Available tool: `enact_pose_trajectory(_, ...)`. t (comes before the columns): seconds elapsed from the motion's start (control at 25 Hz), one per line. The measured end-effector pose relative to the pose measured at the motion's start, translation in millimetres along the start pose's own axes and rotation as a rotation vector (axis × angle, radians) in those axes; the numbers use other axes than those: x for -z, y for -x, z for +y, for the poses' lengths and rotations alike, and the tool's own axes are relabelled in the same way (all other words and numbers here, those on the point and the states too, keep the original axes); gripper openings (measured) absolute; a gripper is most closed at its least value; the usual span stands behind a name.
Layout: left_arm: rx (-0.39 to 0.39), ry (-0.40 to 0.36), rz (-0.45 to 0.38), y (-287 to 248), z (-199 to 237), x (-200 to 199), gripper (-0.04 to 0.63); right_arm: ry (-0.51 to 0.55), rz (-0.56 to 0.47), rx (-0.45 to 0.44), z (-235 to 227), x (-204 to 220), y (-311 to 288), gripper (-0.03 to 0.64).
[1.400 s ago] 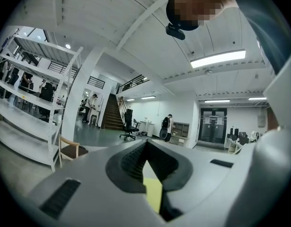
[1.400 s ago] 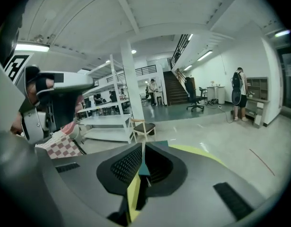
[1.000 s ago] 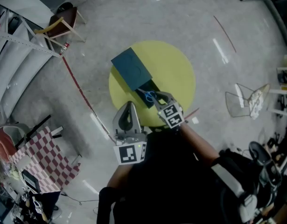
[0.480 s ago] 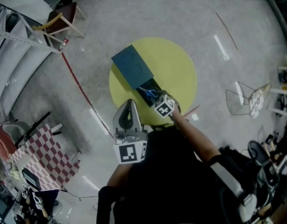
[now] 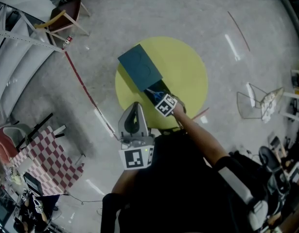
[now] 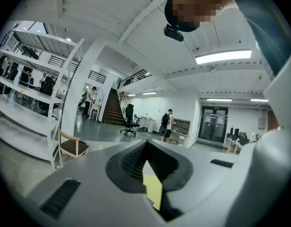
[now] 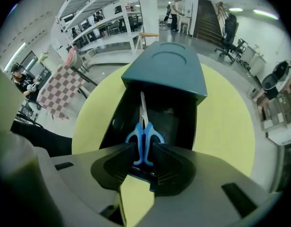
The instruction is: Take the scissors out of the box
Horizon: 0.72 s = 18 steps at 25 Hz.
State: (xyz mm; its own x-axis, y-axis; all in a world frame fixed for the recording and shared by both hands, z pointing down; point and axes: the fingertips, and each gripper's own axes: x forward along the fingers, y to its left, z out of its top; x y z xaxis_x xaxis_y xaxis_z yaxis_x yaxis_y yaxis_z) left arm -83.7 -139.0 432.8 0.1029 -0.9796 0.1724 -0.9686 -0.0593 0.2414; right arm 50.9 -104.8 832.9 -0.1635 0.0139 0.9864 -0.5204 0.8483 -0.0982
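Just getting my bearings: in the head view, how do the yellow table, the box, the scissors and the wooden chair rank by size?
1. Table.
2. Box and chair: they look about alike, and the chair sits farther away on the floor, so they stay unranked.
3. Scissors.

Between the opening jaws of the matt grey plastic right hand-held gripper lie scissors with glossy blue plastic handles and shiny metal blades. Beyond it, the dark teal box looks matt, and the round yellow table looks smooth.

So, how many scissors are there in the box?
1: one pair of blue-handled scissors lies in the open part of the box; the covered part may hide more.
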Motion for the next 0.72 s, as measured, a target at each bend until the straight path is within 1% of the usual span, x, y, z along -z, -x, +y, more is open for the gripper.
enact_pose_trajectory(0.08, -0.004, 0.003, 0.002, -0.2, 1.9, 1.3, -0.002, 0.011, 0.020, -0.001, 1.0, -0.3, -9.1, 0.110)
enact_pose_trajectory(0.2, -0.005, 0.004, 0.006, -0.1, 3.5, 2.3, -0.002, 0.029, 0.062, 0.030, -4.1, 2.4, -14.3, 0.110)
enact_pose_trajectory(0.36, -0.006, 0.004, 0.010, 0.4, 4.4, 2.9, -0.002, 0.046, 0.076, 0.035, -4.2, 4.4, -21.4, 0.111)
enact_pose_trajectory(0.6, -0.006, 0.011, 0.016, 0.7, 6.0, 2.7, -0.002, 0.060, 0.076, 0.016, 0.1, 2.2, -23.5, 0.110)
enact_pose_trajectory(0.72, -0.002, 0.006, 0.007, 1.8, 6.0, 2.3, -0.002, 0.071, 0.081, 0.010, 2.2, 2.6, -25.5, 0.078)
